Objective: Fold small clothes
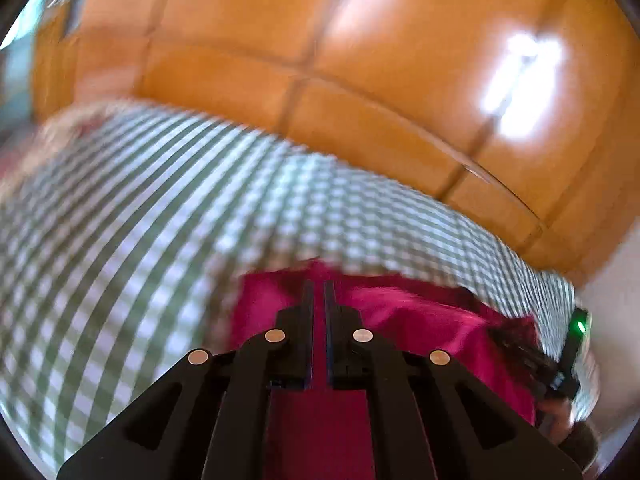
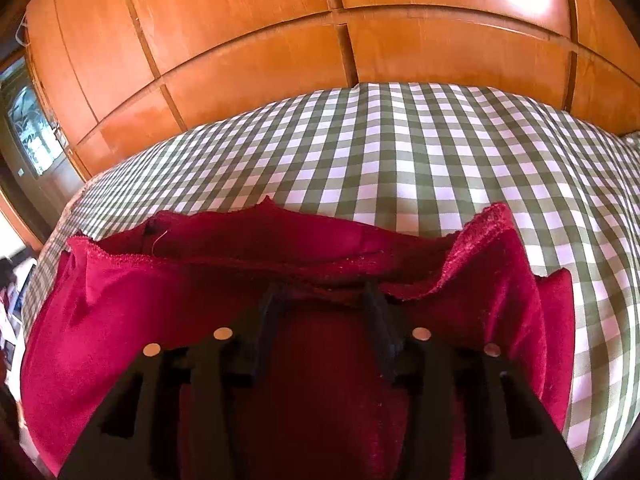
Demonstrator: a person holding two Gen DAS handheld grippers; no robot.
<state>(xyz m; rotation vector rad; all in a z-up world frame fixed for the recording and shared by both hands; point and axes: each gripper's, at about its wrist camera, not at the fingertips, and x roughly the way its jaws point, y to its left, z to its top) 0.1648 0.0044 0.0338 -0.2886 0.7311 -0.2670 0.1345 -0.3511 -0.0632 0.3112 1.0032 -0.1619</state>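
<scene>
The crimson velvety garment (image 2: 120, 300) lies rumpled on the green-and-white checked bedspread (image 2: 400, 152), under both tools. The left black two-finger gripper (image 1: 319, 292) is clenched, a sliver of crimson fabric between its fingers. The right black two-finger gripper (image 2: 324, 300) stands parted over the raised hem. Orange wooden wardrobe panels (image 2: 260, 60) rise behind. No writing is legible.

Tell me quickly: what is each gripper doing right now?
Left gripper: closed, pinching the red garment.
Right gripper: jaws partly apart over the red garment; whether it grips cannot be told.
</scene>
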